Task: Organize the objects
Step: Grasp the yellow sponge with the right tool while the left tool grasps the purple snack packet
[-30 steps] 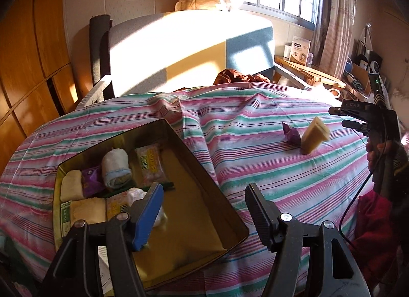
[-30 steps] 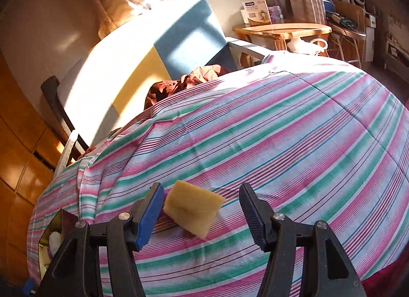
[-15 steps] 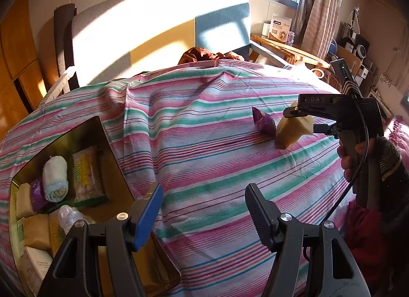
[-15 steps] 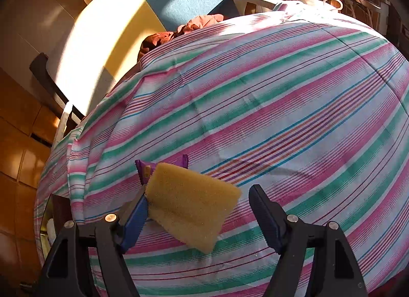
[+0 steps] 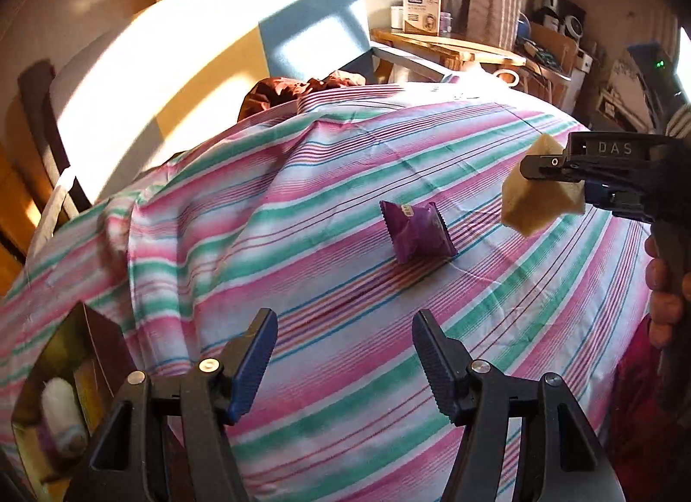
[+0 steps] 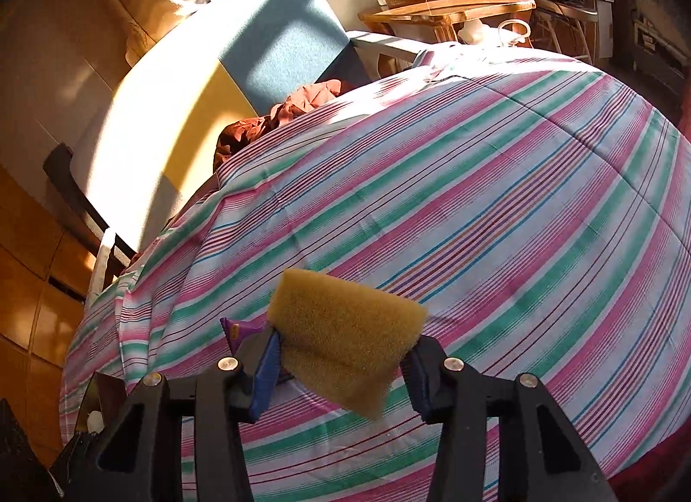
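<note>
A yellow sponge (image 6: pixel 345 338) sits between the jaws of my right gripper (image 6: pixel 341 359), which are closing and press on both its sides; it hangs lifted above the striped cloth (image 6: pixel 475 200). From the left wrist view the same sponge (image 5: pixel 535 200) and right gripper (image 5: pixel 557 182) show at the right. A purple snack packet (image 5: pixel 416 232) lies on the cloth ahead of my left gripper (image 5: pixel 343 368), which stands open and empty. The packet (image 6: pixel 237 331) peeks out behind the right gripper's left finger.
A gold metal tin (image 5: pixel 56 398) holding a rolled white cloth (image 5: pixel 60 420) sits at the lower left. A sofa (image 5: pixel 216 66) with a brown garment (image 5: pixel 293 87) stands behind the table. A wooden side table (image 5: pixel 449 44) is at the back right.
My left gripper swung right from over the tin toward the purple packet. The right gripper widened around the sponge, then closed on it and raised it off the cloth.
</note>
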A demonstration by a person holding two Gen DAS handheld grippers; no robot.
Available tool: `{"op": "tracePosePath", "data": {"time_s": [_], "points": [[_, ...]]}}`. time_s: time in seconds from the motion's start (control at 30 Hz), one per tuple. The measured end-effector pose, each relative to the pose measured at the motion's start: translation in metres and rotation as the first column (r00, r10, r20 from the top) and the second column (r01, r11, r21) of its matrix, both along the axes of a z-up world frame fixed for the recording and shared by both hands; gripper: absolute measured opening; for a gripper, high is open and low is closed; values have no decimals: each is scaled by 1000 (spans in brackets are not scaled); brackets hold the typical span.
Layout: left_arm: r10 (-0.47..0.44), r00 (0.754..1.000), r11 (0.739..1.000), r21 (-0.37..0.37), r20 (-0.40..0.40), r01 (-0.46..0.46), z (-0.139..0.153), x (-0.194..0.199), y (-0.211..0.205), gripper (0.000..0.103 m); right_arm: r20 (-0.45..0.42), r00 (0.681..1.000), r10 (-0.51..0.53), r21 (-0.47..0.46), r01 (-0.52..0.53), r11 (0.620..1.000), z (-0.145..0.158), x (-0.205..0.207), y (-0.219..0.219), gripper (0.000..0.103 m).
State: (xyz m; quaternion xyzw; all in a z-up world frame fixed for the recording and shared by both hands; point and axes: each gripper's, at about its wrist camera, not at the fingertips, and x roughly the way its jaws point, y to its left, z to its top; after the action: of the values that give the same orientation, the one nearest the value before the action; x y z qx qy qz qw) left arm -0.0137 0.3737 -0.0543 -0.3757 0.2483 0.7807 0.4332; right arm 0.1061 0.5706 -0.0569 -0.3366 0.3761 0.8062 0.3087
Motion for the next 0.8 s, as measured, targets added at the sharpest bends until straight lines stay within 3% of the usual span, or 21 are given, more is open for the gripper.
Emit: {"op": "tracePosePath", "data": {"time_s": [0.1,0.23,0.33,0.43,0.5,0.7,0.8], "points": [[-137,989,990,-47,-53,135,-3,-1,27,72,-9,1000,4,-15,-4,1000,0,1,1,49],[-301,946,949,-135,-122,285,-10,3,59,81,-18,1000,16,-56,-17,998,-4,1,1,49],[-420,892,898,-220,-170,381,-17,8,79,87,-32,999,18,-88,-20,996,-7,3,3,49],[-524,825,836,-316,-213,449,-28,11,95,88,-42,999,18,-109,-22,994,-8,4,4,49],[-564,790,809,-353,-240,470,-33,12,103,88,-48,999,16,-120,-22,992,-9,5,4,49],[-655,725,737,-393,-214,550,-42,11,124,88,-48,999,-13,-152,6,988,-12,11,9,49],[-684,707,706,-409,-180,579,-51,12,131,87,-49,999,-24,-166,15,986,-14,13,10,49]]}}
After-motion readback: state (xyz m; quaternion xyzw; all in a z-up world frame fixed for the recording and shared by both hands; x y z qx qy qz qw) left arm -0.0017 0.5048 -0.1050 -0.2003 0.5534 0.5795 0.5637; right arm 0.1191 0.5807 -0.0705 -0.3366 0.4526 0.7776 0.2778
